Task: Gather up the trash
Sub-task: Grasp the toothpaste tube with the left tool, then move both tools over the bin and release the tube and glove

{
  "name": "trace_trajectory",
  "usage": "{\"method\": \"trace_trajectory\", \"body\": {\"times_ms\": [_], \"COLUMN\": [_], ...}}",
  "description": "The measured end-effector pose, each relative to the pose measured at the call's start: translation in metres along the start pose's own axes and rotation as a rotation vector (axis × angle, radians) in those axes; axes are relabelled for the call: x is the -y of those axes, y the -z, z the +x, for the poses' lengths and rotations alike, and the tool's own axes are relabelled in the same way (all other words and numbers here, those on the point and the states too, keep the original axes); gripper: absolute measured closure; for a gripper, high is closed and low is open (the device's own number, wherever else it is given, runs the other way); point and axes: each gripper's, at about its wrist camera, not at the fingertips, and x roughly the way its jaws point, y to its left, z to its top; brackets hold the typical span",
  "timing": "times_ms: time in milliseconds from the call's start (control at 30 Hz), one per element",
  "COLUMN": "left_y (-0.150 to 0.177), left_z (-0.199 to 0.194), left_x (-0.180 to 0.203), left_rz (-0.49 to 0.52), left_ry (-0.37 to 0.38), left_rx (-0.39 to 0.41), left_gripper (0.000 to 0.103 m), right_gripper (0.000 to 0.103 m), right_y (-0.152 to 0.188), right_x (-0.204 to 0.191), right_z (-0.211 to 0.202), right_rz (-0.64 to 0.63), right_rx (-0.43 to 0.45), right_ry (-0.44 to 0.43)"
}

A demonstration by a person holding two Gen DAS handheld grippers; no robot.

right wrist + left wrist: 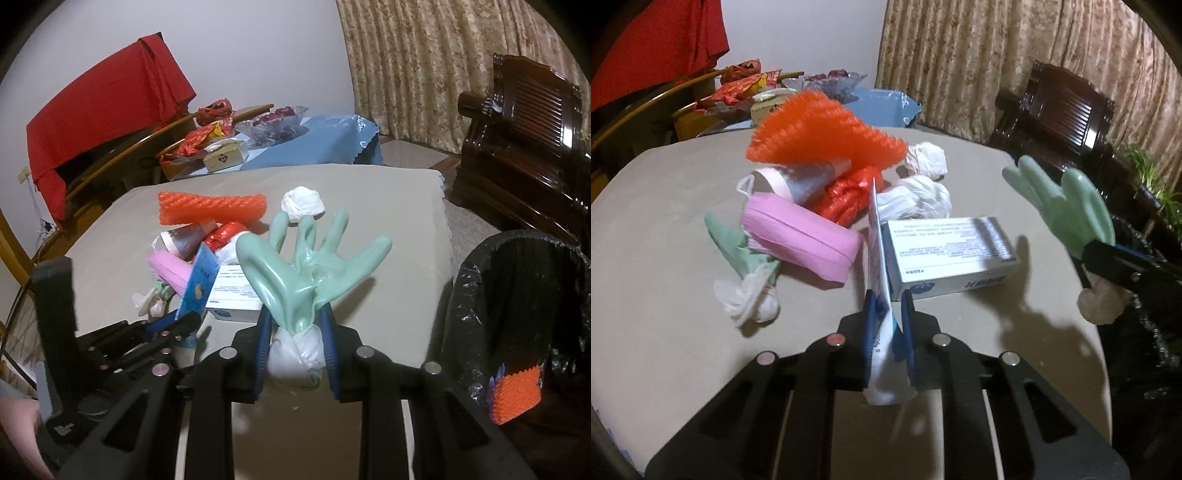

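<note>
My left gripper [888, 306] is shut on a flat blue-and-white packet [877, 251] held upright above the table; the packet also shows in the right wrist view [199, 280]. My right gripper [295, 325] is shut on a green rubber glove [310, 262] with a white cuff, held over the table's right side; the glove also shows in the left wrist view [1067, 203]. On the grey table [665, 258] lies a pile: orange foam net [820, 129], pink roll [798, 236], red bag [849, 195], white box [949, 251], a second green glove [738, 251], white wads [923, 199].
A black-lined trash bin [517, 295] stands right of the table with an orange net piece [517, 395] inside. A dark wooden chair [524, 147] and curtain are behind it. A cluttered blue-covered table [317, 140] stands at the back.
</note>
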Motion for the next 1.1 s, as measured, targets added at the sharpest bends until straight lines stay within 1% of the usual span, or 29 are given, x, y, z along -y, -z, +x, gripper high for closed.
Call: {"method": "trace_trajectory", "body": {"times_ms": [233,533,800,933,1100], "left_y": [-0.007,-0.026,-0.039,-0.045,-0.052], "left_z": [-0.036,-0.063,-0.076,-0.078,-0.078], "left_x": [0.001,0.021,0.046,0.062,0.090], "left_rz": [0.006,0.045,0.073,0.096,0.128], "left_ry": [0.029,0.064,0.125,0.158,0.221], "left_rx": [0.063,0.125,0.162,0.179,0.187], "left_gripper": [0.090,0.091,0.091,0.091,0.091], "right_gripper": [0.077,0.077,0.077,0.077,0.077], "right_y": [-0.001,-0.006,-0.013,-0.015,-0.009], "right_x": [0.000,0.010,0.029,0.039,0.061], "right_z": [-0.017,-0.053,-0.094,-0.109,-0.131], "right_rz": [-0.002,0.015,0.050,0.064,0.089], "right_rx": [0.033,0.101,0.183,0.211,0.234], "right_ry": [-0.005,0.025,0.083,0.118,0.183]}}
